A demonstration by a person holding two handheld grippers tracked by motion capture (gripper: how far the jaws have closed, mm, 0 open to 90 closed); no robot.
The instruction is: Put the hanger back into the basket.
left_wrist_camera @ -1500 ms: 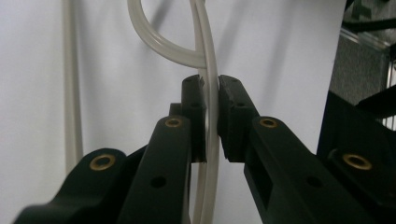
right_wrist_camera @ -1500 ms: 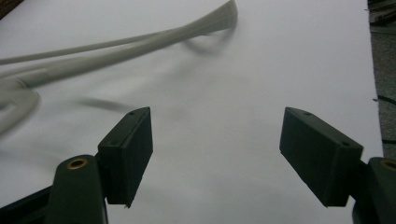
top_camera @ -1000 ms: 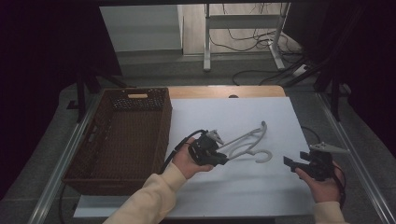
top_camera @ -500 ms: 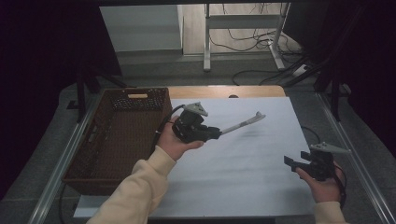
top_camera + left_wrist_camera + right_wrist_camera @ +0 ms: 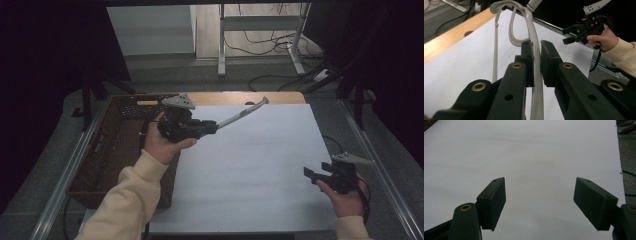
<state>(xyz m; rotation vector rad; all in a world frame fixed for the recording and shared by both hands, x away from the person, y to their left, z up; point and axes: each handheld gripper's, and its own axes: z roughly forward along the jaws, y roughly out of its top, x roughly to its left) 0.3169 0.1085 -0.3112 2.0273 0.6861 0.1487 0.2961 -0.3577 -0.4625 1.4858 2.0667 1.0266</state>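
Our left gripper (image 5: 212, 127) has its jaws clenched on the hanger (image 5: 531, 37), whose long axis runs straight ahead of them away from the basket (image 5: 107, 150) behind, while our right gripper (image 5: 312, 176) rests with jaws released.

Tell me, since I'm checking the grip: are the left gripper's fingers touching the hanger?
Touching. The left gripper view shows both fingers pressed against the white hanger arm between them.
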